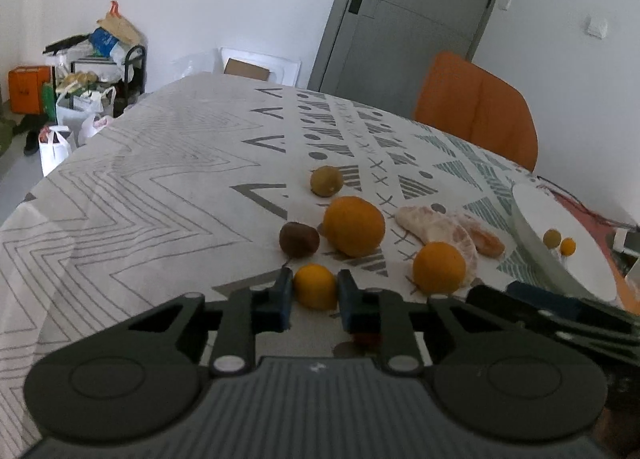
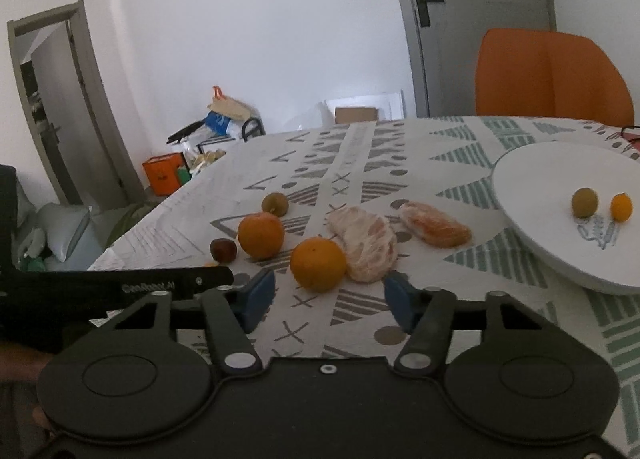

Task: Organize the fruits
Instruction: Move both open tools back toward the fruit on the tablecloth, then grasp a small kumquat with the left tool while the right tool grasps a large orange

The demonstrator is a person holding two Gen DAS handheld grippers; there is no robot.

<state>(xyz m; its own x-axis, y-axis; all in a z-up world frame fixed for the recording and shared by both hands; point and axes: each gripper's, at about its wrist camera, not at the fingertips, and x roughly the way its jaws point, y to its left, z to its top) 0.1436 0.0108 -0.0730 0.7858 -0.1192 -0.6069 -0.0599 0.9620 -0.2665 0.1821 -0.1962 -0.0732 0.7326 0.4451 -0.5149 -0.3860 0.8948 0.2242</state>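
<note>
Left gripper (image 1: pixel 315 293) clenched on small orange fruit (image 1: pixel 315 286) between its fingertips (right gripper (image 2: pixel 330 299) released).

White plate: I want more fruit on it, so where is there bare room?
The white plate holds only a green fruit and a tiny orange fruit toward its right; its left and near parts are bare. Crowded: the tablecloth between the plate and the brown fruit.

Left gripper (image 1: pixel 315 291) seemingly nearly closed; right gripper (image 2: pixel 330 301) spread wide.
</note>
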